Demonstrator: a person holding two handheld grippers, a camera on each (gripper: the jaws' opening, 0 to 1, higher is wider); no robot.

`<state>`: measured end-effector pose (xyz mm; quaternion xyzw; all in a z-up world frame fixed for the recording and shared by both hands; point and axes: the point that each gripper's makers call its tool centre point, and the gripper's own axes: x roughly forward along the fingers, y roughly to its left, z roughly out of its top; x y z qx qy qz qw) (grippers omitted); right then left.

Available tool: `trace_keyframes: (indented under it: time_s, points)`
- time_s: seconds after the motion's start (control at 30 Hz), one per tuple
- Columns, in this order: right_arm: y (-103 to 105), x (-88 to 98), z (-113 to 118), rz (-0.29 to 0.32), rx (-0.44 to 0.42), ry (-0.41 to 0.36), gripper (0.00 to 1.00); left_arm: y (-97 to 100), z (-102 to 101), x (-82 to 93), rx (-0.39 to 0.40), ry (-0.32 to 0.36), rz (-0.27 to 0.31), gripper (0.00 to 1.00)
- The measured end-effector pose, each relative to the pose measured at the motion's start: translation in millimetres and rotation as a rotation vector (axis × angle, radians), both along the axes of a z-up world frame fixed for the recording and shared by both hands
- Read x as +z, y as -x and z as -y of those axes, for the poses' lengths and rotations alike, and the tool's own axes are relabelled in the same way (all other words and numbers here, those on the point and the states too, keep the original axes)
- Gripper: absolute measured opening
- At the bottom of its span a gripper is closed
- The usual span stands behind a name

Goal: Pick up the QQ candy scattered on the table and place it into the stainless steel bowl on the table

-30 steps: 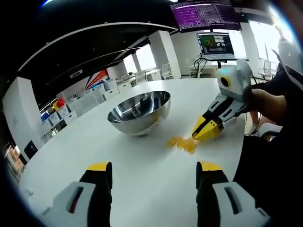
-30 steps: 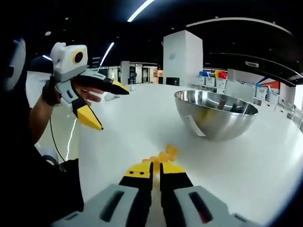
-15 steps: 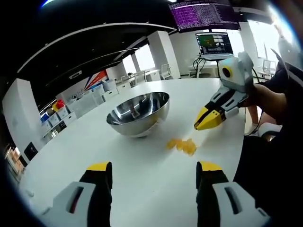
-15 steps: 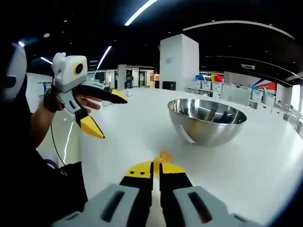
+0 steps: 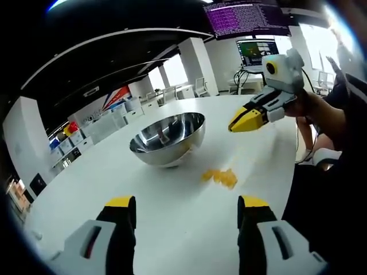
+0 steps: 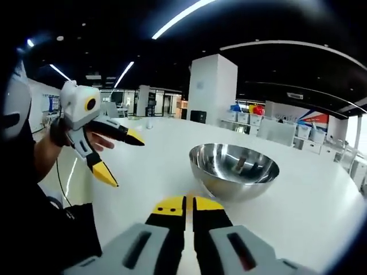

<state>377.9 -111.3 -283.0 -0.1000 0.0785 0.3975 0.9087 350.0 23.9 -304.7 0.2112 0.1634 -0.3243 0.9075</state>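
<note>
The right claw (image 6: 189,205) is clenched, its yellow tips pressed together with only a thin seam between them. Whether a candy is pinched in that seam I cannot tell — nothing shows past the tips. In the left gripper view the same claw (image 5: 243,119) hangs in the air above the bench (image 5: 172,212), its beak pointing toward the stainless steel bowl (image 5: 167,137).

The left claw (image 5: 186,209) is released, its two jaws standing well apart, tips just over the bench surface. Ahead of it, between the jaws and the bowl, lies the QQ candy (image 5: 220,176): a small heap of translucent orange-yellow gummies, lumpy and touching one another, just beside the bowl's near side. From the right gripper view the left claw (image 6: 117,157) shows off to the left, held by a hand, jaws spread.

The candies look soft, light and probably a little tacky — likely to squash or cling to a pad if squeezed hard. A gentle pinch across one piece at the heap's edge seems the best hold.

The bowl (image 6: 234,170) sits ahead of the right claw, polished, open side up, reflecting the room.
</note>
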Motion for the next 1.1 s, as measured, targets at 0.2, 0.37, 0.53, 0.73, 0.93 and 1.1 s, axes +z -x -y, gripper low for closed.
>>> trace_keyframes:
  time_s: [0.2, 0.37, 0.53, 0.73, 0.93, 1.1]
  points:
    - [-8.9, 14.2, 1.0, 0.039, -0.002, -0.002, 0.02, -0.6, -1.5, -0.5, 0.003, -0.001, 0.0, 0.72]
    - [-23.2, 28.3, 3.9, 0.075, -0.015, -0.01, 0.02, -0.5, -1.2, -1.4, 0.001, 0.002, -0.002, 0.71]
    - [-51.6, 49.4, 10.7, 0.1, -0.05, -0.063, 0.02, -1.6, -2.0, -2.4, 0.005, 0.004, -0.004, 0.71]
    - [-96.9, 64.2, 9.9, 0.124, -0.091, -0.093, 0.02, -2.1, -0.6, -2.7, 0.004, 0.003, -0.005, 0.71]
    - [-136.5, 36.3, -11.3, 0.063, -0.094, -0.059, 0.03, -1.8, -0.8, -2.8, 0.005, 0.01, -0.005, 0.71]
    - [-150.4, 15.9, -19.4, 0.011, -0.111, -0.056, 0.03, -1.5, -4.1, -2.3, 0.009, 0.013, -0.004, 0.71]
